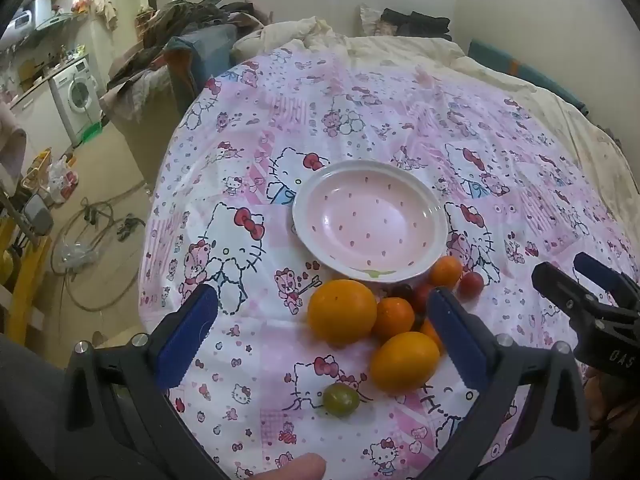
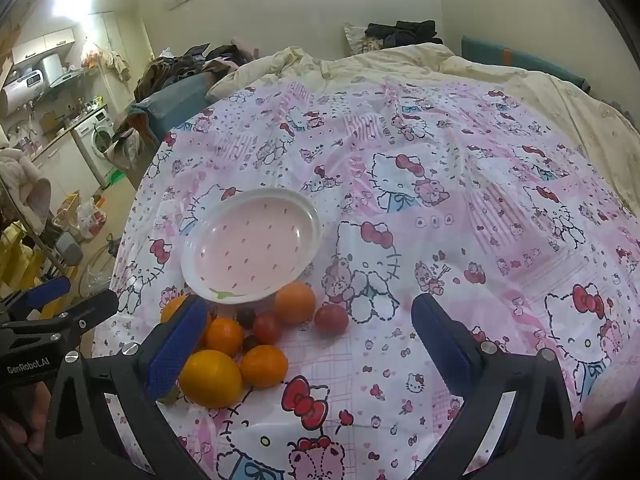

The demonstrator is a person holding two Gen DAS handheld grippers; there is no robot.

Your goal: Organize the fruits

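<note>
A pink plate (image 1: 370,220) with a white rim lies empty on the cartoon-cat cloth (image 1: 240,240). Just in front of it lies a cluster of fruit. It holds a big orange (image 1: 342,311), a yellow lemon-like fruit (image 1: 404,361), smaller oranges (image 1: 394,317), red tomatoes (image 1: 471,283) and a green fruit (image 1: 341,400). My left gripper (image 1: 322,300) is open over the cluster, pads touching nothing. My right gripper (image 2: 311,310) is open too, nearer the cluster's right side, by an orange (image 2: 295,303) and a tomato (image 2: 331,319). The plate (image 2: 250,248) lies to its upper left.
The cloth covers a bed with a cream duvet (image 2: 520,72) behind it. The cloth's left edge drops to a floor with hoses (image 1: 92,240), bags and a washing machine (image 1: 78,96). A clothes pile (image 1: 180,28) sits at the back left. A fingertip (image 1: 304,468) shows at the bottom.
</note>
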